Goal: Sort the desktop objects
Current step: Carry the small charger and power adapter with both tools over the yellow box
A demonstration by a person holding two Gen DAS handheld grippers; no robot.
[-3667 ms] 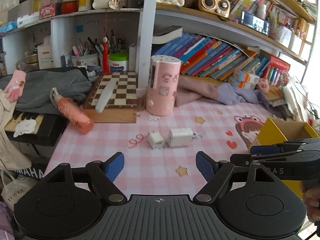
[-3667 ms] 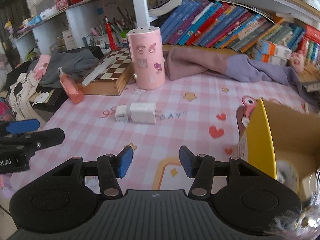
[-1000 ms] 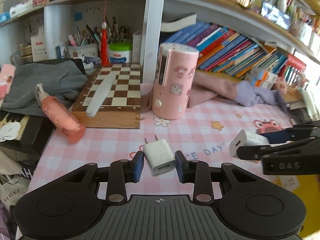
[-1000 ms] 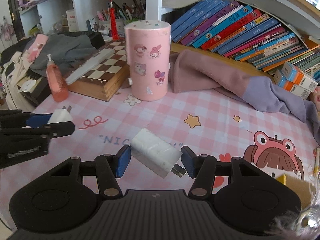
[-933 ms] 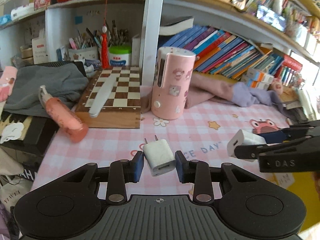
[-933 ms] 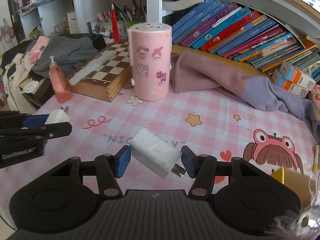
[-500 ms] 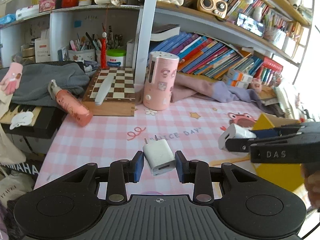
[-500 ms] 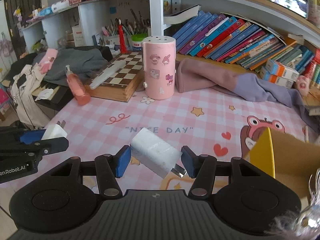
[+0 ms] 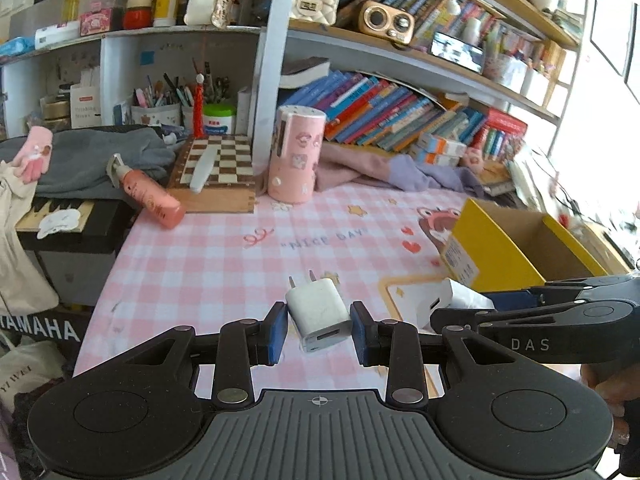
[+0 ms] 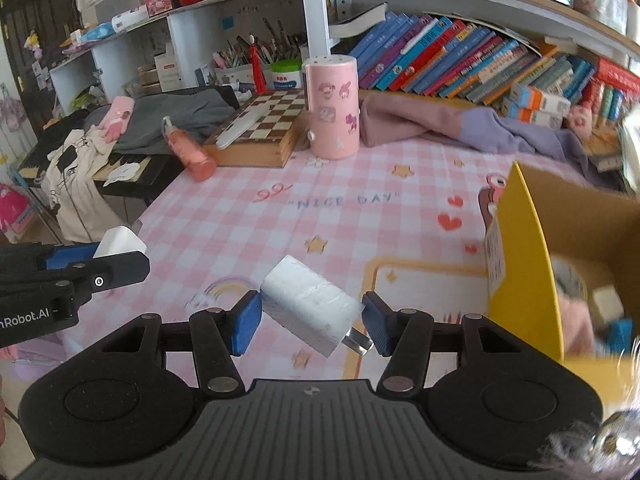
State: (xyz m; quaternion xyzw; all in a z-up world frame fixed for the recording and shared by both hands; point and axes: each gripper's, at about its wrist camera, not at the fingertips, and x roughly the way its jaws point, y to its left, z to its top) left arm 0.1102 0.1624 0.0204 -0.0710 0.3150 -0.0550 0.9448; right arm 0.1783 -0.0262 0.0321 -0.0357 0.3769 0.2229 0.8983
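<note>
We see the left claw pinching a small white charger between its blue pads, with the two metal prongs pointing away from the camera. The charger is lifted above the counter, which has a pink checked cover. The right claw pinches a larger white charger; this one sits slanted in the grip, and its prongs point down to the right, near the right pad. It is also in the air, just beside the yellow cardboard box. In the left wrist view the right claw comes in from the right side, in front of the same box. At the back of the counter stand a pink cylinder with stickers and a wooden chessboard. A pink bottle leans beside the chessboard.
</note>
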